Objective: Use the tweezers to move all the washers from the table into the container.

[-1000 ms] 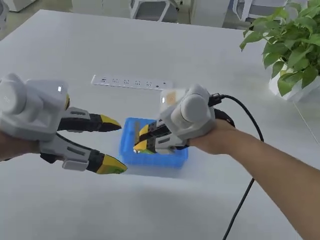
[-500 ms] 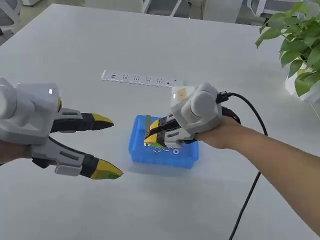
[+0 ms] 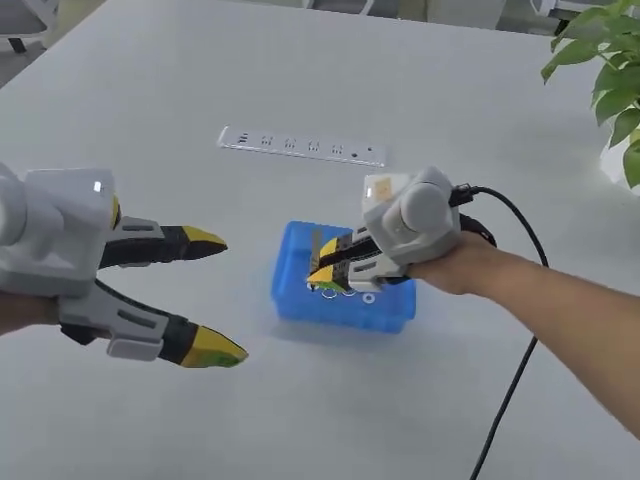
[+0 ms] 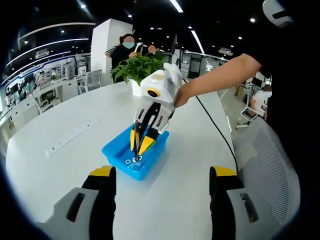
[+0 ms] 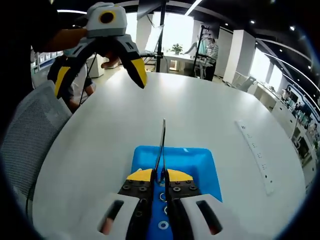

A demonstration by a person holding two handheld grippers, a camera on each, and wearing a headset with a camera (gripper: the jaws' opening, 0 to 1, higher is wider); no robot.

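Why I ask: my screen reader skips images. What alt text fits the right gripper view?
The right gripper, shut on tweezers, holds them over a blue container holding washers. Beyond, above the white table, the left gripper is open; a power strip lies at right.

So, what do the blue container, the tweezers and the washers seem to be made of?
The blue container is probably plastic, judging by its even bright colour, soft sheen and rounded corners. The tweezers are likely metal: thin grey blades with a dull shine. The washers look like metal, being small pale silvery rings, but they are too small to be sure.
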